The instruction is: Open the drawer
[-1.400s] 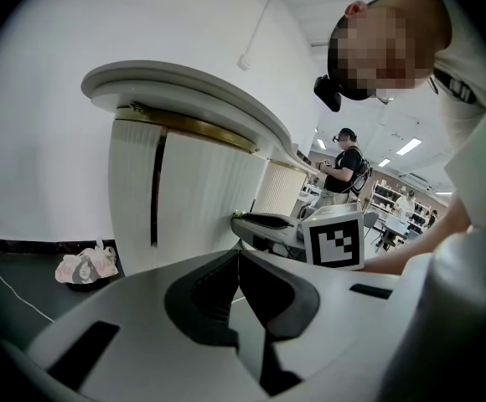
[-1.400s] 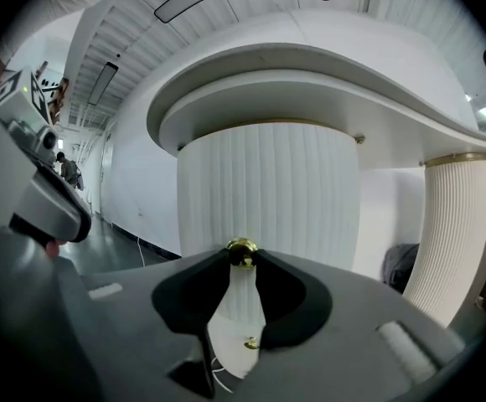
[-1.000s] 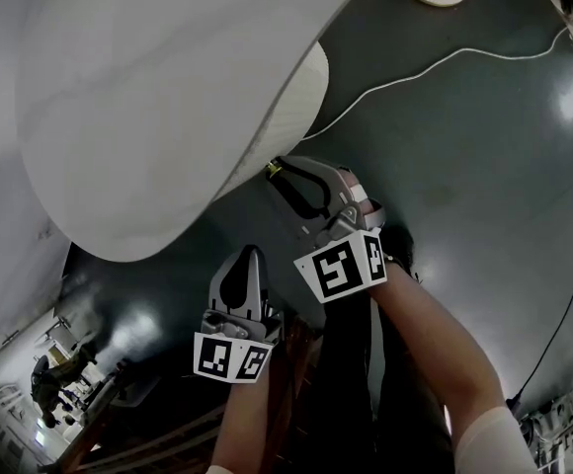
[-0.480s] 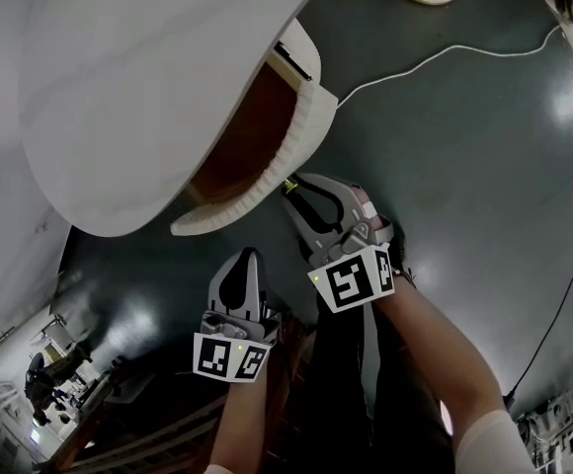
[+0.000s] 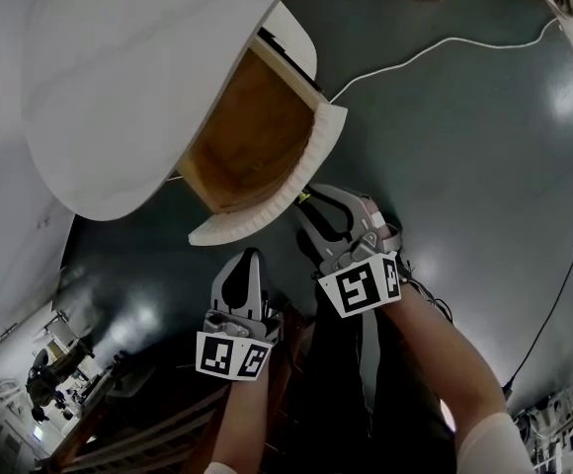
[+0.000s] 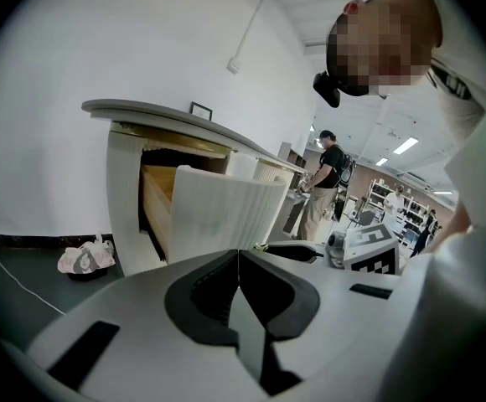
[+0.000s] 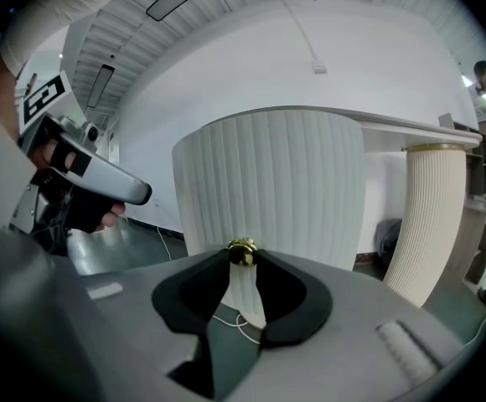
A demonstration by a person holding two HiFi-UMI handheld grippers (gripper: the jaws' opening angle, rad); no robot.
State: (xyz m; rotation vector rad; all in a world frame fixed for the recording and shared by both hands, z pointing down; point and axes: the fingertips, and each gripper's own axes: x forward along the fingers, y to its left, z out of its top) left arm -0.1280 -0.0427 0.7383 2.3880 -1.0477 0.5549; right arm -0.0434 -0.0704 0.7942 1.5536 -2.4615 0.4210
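The curved, ribbed white drawer front [image 5: 279,208] stands pulled out from under the white desk top [image 5: 138,87], and the drawer's wooden inside [image 5: 252,136] shows. My right gripper [image 5: 306,198] is shut on the small gold knob [image 7: 242,254] at the middle of the drawer front [image 7: 268,191]; both pads press on the knob's sides. My left gripper [image 5: 250,257] hangs lower left of it, shut and empty, clear of the drawer. In the left gripper view the left gripper [image 6: 238,254] points at the open drawer [image 6: 222,212] from the side.
A white cable [image 5: 435,52] runs across the dark floor beyond the drawer. A ribbed white pedestal [image 7: 431,216] stands to the right of the drawer. A crumpled bag [image 6: 84,258] lies by the wall. A person [image 6: 323,182] stands farther back in the room.
The drawer has slid out from under the desk top, from shut to well open. My right gripper came back toward me with the knob in it. The left gripper barely shifted.
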